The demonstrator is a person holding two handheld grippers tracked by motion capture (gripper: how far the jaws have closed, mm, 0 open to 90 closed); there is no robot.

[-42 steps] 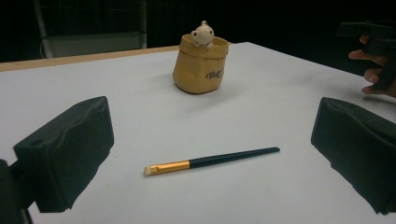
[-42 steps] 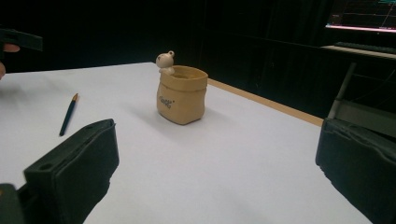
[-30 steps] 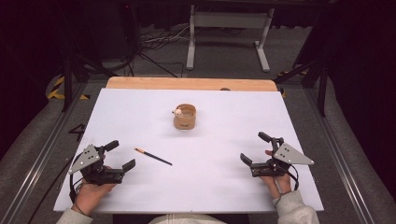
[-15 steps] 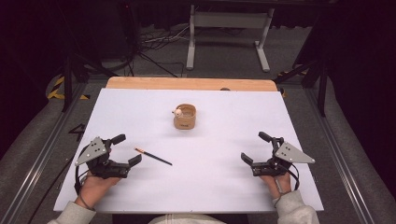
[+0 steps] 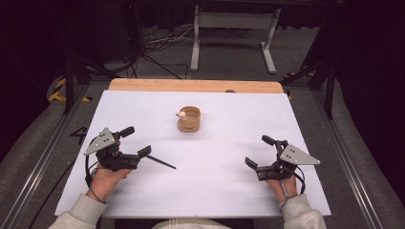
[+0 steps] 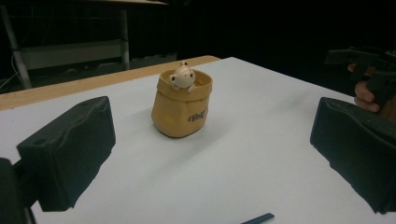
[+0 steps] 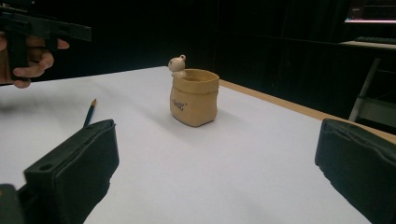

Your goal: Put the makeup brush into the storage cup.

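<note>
A tan bag-shaped pot (image 5: pixel 189 120) with a small bear figure on its rim stands at mid table, toward the back. A dark pencil (image 5: pixel 161 162) lies on the white sheet left of centre. My left gripper (image 5: pixel 136 141) is open, and its nearer jaw reaches the pencil's left end. In the left gripper view the pot (image 6: pixel 182 109) stands ahead between the spread jaws, and one pencil end (image 6: pixel 258 218) shows at the bottom edge. My right gripper (image 5: pixel 259 151) is open at the front right with nothing in it. In its own view it faces the pot (image 7: pixel 194 98) and the pencil (image 7: pixel 89 112).
The white sheet (image 5: pixel 224 191) covers the table, with a wooden strip (image 5: pixel 191 86) along the far edge. Metal rails run down both sides. A white frame stand (image 5: pixel 229 28) and cables lie on the dark floor behind.
My left gripper has moved right and slightly forward, up to the pencil's left end. The right gripper, pot and pencil have stayed put.
</note>
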